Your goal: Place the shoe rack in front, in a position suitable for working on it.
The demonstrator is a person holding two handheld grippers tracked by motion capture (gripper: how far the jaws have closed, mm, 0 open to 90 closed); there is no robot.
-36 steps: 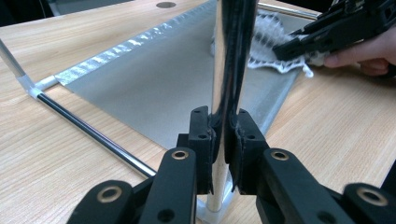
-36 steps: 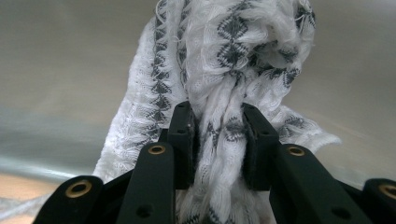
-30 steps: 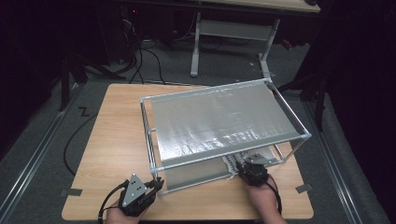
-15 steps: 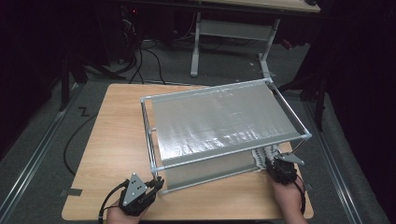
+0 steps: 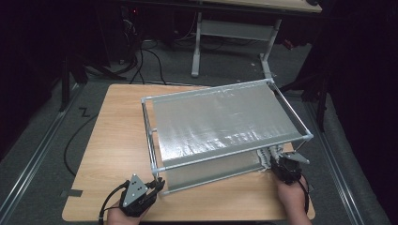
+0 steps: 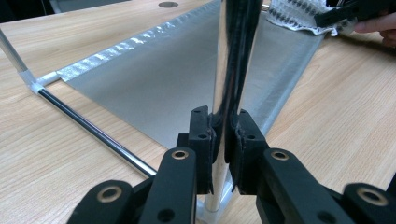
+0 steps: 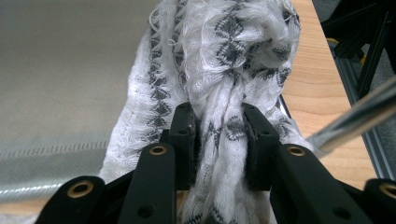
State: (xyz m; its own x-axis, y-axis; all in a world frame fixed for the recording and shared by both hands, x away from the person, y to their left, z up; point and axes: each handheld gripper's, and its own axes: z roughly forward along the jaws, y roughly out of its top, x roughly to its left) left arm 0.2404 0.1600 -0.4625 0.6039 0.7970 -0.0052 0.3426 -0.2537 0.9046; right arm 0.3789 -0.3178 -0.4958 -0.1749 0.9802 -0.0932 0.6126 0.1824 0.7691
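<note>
White patterned cloth (image 7: 219, 70), no lettering

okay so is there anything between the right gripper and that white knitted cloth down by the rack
No. The right gripper is already shut on the white patterned cloth, bunched between its pads beside the rack's near right corner. Nothing visible separates them.

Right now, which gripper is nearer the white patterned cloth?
Right. The right gripper has its jaws clamped on the white patterned cloth; the left gripper grips the rack's corner post, across the table.
</note>
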